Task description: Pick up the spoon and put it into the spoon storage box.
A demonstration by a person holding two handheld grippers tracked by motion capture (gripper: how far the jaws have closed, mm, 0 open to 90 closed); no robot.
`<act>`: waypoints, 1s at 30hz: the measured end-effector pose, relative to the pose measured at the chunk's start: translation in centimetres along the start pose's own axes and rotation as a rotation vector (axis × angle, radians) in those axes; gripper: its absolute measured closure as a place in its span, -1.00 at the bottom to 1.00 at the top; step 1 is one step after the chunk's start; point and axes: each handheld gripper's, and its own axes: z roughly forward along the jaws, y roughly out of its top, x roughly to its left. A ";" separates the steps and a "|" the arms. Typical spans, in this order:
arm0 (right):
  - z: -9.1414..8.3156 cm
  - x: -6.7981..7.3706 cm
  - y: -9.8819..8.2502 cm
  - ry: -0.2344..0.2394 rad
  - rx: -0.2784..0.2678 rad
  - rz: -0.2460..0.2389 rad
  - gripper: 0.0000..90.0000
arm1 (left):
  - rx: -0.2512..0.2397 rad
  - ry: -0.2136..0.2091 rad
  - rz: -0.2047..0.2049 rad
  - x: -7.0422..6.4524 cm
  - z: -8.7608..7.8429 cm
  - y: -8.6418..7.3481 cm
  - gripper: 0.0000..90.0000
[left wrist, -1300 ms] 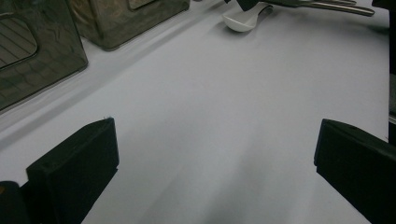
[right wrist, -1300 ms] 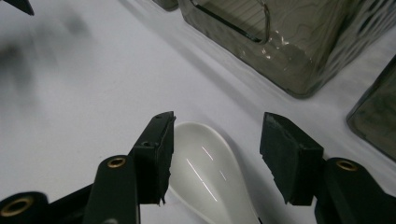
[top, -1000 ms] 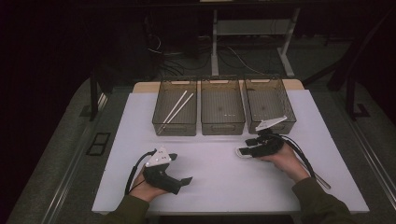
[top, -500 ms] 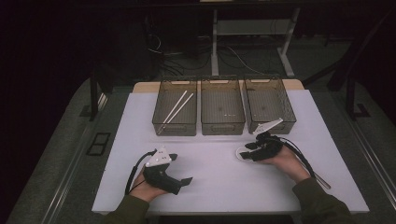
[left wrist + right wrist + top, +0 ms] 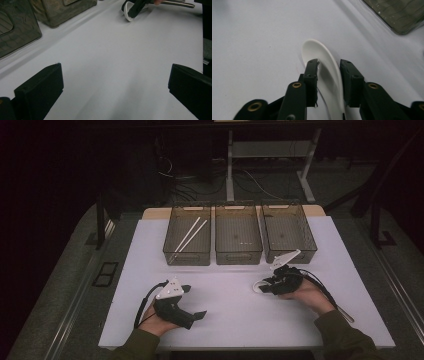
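Two black jaws of the right tool (image 5: 328, 72) have just been closing around a white spoon (image 5: 324, 57) that lies on the desk (image 5: 235, 310) before the right-hand bin (image 5: 288, 232). Well apart, the left tool (image 5: 192, 302) rests with jaws wide, nothing between them. Chopsticks (image 5: 190, 234) lie in the left bin (image 5: 187, 236).
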 end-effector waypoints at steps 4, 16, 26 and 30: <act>-0.2 -0.1 0.0 0.010 -0.008 -0.009 0.69 | 0.000 -0.014 0.014 0.2 0.0 -0.1 -1.00; -0.4 -0.1 0.1 0.019 -0.013 -0.018 0.81 | -0.014 -0.044 0.020 0.5 -0.1 -0.4 -1.00; -1.9 -0.2 0.8 0.011 -0.109 0.007 0.82 | -0.013 -0.048 0.019 0.4 0.0 -0.5 -1.00; -2.9 -0.4 1.2 0.012 -0.175 0.028 0.82 | -0.013 -0.050 0.019 0.4 0.0 -0.5 -1.00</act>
